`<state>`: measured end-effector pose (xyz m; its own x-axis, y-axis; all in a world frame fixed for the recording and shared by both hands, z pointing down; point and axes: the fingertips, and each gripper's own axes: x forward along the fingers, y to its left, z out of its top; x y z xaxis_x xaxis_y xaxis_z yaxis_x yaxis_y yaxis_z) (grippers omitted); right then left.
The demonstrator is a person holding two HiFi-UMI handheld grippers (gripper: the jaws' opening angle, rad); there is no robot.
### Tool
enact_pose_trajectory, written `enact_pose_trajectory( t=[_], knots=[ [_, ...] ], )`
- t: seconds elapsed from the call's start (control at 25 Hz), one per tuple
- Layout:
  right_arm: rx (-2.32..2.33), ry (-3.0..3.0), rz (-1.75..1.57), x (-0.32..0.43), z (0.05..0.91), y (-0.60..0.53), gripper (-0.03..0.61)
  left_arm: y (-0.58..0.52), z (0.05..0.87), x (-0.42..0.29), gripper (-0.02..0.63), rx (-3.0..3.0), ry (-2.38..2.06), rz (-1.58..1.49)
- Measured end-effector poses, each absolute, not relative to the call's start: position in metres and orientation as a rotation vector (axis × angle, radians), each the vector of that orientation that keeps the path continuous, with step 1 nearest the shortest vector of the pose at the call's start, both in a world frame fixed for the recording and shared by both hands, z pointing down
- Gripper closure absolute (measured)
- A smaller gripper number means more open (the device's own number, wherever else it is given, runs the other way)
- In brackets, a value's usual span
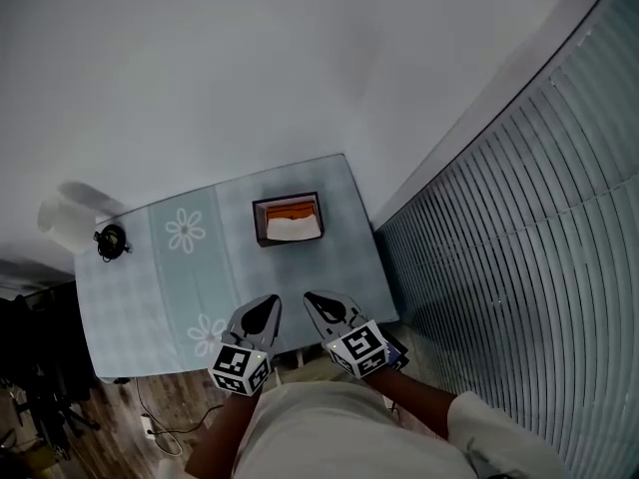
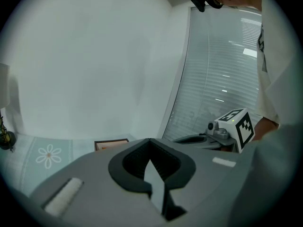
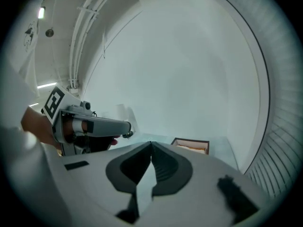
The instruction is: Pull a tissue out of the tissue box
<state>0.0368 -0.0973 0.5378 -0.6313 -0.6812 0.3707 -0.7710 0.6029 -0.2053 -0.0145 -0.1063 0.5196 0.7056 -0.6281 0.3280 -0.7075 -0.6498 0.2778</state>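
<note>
A white paper roll [image 1: 65, 223] and a small dark object [image 1: 112, 239] sit at the table's [image 1: 150, 307] far left corner, well apart from the tissue box [image 1: 288, 219]. The box stands toward the far right edge, near the blinds [image 1: 519, 267] (white tissue shows in its open top). Bare cloth lies between the box and the left gripper [image 1: 268, 305] and right gripper [image 1: 315, 300], which hover over the near edge, both clenched on nothing.
</note>
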Motion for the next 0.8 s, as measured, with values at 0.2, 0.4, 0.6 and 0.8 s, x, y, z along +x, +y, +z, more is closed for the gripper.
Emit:
enact_pose_trajectory(
  t=[0.2,0.4,0.6,0.8],
  knots=[
    [1.251,-2.541,0.524,0.036,0.539,-0.115,0.566,-0.128,0.517,-0.023,0.606,2.536,-1.015,0.282],
    [1.319,-2.500,0.549,0.040,0.539,-0.127,0.566,-0.135,0.521,-0.033,0.606,2.522,-0.997,0.292],
    [1.343,-2.494,0.526,0.041,0.535,-0.139,0.566,-0.142,0.527,-0.037,0.607,2.507,-0.985,0.305],
    [1.342,-2.471,0.514,0.042,0.544,-0.155,0.566,-0.162,0.540,-0.036,0.606,2.510,-0.988,0.327]
  ],
)
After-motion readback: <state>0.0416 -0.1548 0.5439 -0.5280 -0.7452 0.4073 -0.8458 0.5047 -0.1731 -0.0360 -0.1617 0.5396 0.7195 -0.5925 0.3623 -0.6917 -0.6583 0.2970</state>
